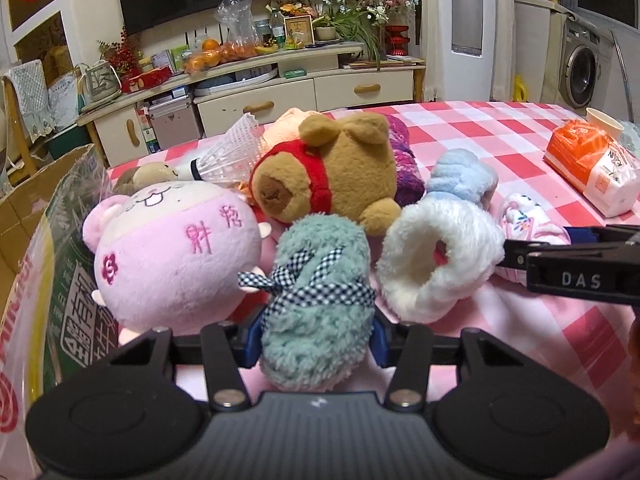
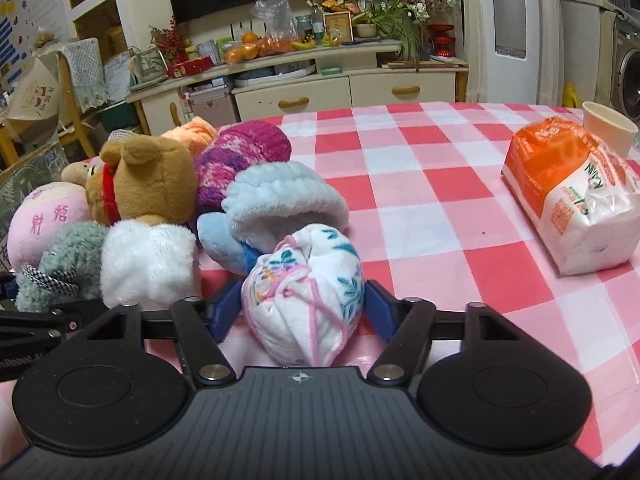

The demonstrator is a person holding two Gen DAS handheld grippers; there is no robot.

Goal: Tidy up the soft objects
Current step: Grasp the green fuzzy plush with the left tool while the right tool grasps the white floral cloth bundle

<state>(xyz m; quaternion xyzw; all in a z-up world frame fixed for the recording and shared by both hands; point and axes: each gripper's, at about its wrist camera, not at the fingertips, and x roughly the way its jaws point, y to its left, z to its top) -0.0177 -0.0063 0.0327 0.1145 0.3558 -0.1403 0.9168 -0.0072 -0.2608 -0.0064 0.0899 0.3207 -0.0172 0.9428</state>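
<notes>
My left gripper (image 1: 316, 340) is shut on a teal fuzzy roll with a checked ribbon (image 1: 316, 300), low over the checked tablecloth (image 1: 500, 152). My right gripper (image 2: 302, 308) is shut on a white floral cloth bundle (image 2: 308, 292). Around them lie a pink round plush (image 1: 176, 256), a brown bear with a red band (image 1: 332, 172), a white fluffy ring (image 1: 436, 256), a light blue fluffy roll (image 2: 280, 200) and a purple knitted roll (image 2: 244, 152). The right gripper's body shows at the right of the left wrist view (image 1: 576, 276).
A cardboard box with a printed plastic bag (image 1: 52, 248) stands at the table's left edge. An orange and white tissue pack (image 2: 576, 192) and a paper cup (image 2: 608, 128) sit at the right. A white shuttlecock (image 1: 228, 152) lies behind the plush toys.
</notes>
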